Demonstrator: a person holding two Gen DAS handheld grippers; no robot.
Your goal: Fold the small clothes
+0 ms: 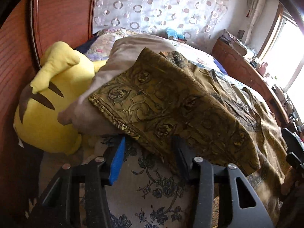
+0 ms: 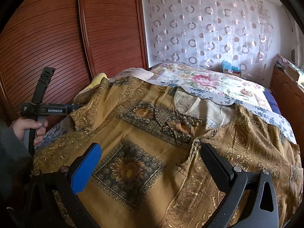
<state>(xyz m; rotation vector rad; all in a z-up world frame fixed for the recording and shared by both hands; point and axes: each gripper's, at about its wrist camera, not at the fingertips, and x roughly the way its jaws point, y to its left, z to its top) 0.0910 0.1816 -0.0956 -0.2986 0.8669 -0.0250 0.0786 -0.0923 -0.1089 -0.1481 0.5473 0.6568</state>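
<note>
The mustard-gold sunflower-print blouse (image 2: 144, 148) lies spread front-up on the bed (image 2: 218, 83), neckline (image 2: 207, 106) toward the far curtain (image 2: 209, 28), hem toward the camera, so its long axis runs from near to far. It looks light, thin and limp; it should drape and slide rather than hold a crease, so a seam or trimmed edge is the best place to take hold. Its left sleeve (image 1: 161, 102) is lifted and doubled toward the body, the braided cuff edge (image 1: 114, 117) lying between the left tool (image 1: 150, 152) fingers, which seem to pinch it, though contact is partly hidden. The right tool (image 2: 150, 163) hovers over the chest, jaws wide apart and empty. A yellow plush toy (image 1: 53, 98) sits beside the wooden wardrobe (image 2: 57, 38).
</note>
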